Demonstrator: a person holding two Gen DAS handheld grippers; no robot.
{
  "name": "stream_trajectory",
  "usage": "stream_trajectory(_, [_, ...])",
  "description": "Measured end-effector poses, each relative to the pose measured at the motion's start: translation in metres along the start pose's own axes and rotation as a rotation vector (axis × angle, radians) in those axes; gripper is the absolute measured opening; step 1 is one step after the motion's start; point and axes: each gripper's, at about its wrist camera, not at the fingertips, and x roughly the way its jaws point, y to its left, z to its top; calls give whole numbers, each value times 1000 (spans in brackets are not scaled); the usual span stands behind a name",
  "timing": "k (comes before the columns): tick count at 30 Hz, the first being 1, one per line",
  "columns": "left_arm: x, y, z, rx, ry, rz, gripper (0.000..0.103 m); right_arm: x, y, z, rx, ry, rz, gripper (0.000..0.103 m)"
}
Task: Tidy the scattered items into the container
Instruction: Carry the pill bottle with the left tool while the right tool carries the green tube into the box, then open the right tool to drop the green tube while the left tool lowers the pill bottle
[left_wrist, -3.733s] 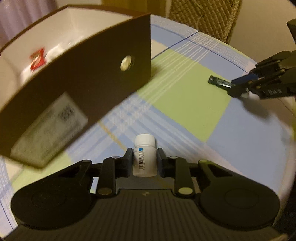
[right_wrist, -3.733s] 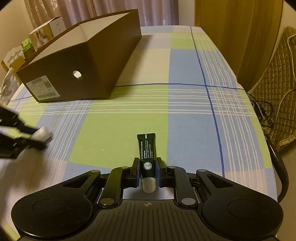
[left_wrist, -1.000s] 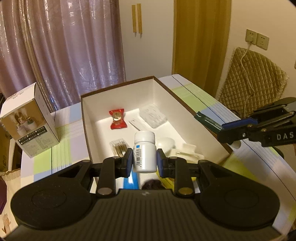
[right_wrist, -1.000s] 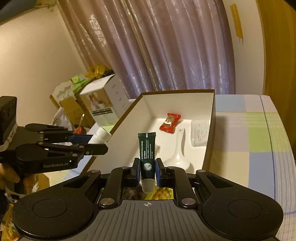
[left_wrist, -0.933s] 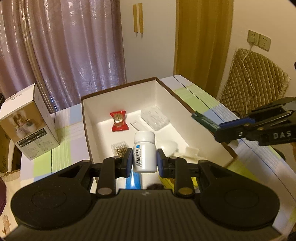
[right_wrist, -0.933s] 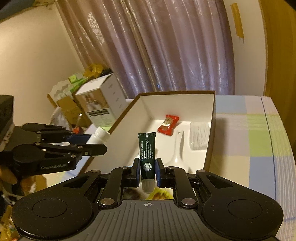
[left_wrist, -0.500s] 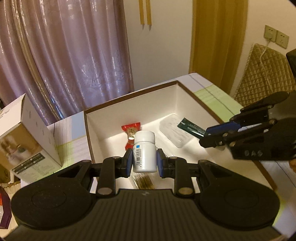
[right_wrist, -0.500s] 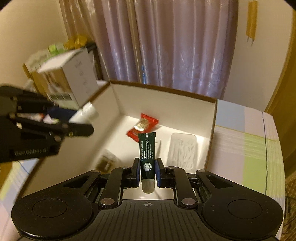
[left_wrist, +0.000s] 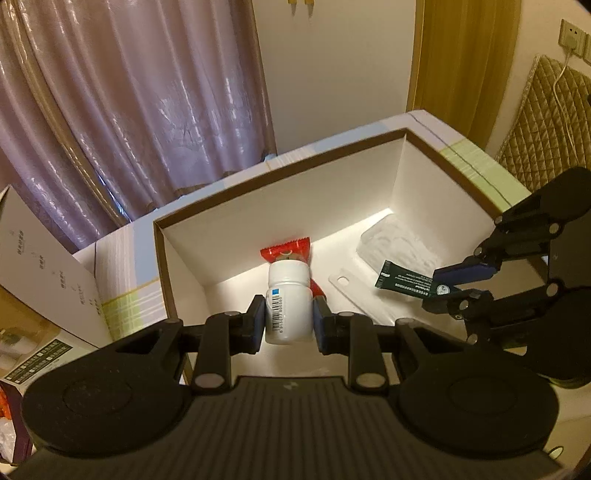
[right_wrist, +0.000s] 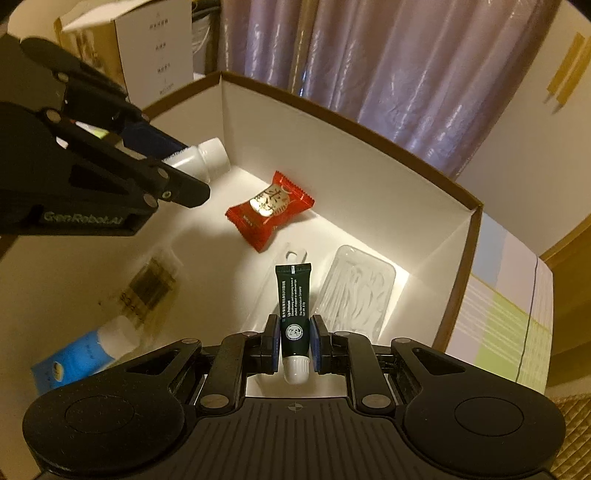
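Clamping left fingers pinch a bottle; right fingers a tube.

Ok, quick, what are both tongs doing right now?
Left tongs: shut on the white pill bottle, over the box.
Right tongs: shut on the dark green tube.

The container is stiff cardboard, matt brown outside and smooth white inside, and the desk wears a woven checked cloth. The left claw and right claw are matt black plastic with ribbed housings and bright metal pivot pins; the bottle is smooth white plastic with a paper barcode label, and the tube is dark green satin plastic with a white cap. The sweet wrapper is glossy red foil, the tray is clear glossy plastic, and the curtain is shiny mauve fabric.
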Motion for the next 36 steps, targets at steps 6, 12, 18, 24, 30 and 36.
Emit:
stream_trajectory(6, [9, 4, -3, 8, 9, -15, 22, 16, 3, 0, -37, 43, 6, 19])
stream_trajectory(12, [17, 4, -6, 10, 23, -18, 22, 16, 4, 0, -64, 45, 11, 19])
stream_trajectory(18, [18, 4, -5, 15, 21, -21, 22, 8, -1, -3, -43, 30, 46, 20])
stream_trajectory(24, [21, 1, -5, 29, 25, -16, 22, -6, 13, -4, -80, -66, 66, 100])
stream_trajectory(30, [21, 0, -6, 36, 28, -17, 22, -10, 11, 1, -71, -113, 24, 102])
stream_trajectory(36, [22, -1, -7, 45, 31, -20, 22, -17, -1, 1, -39, -129, 16, 102])
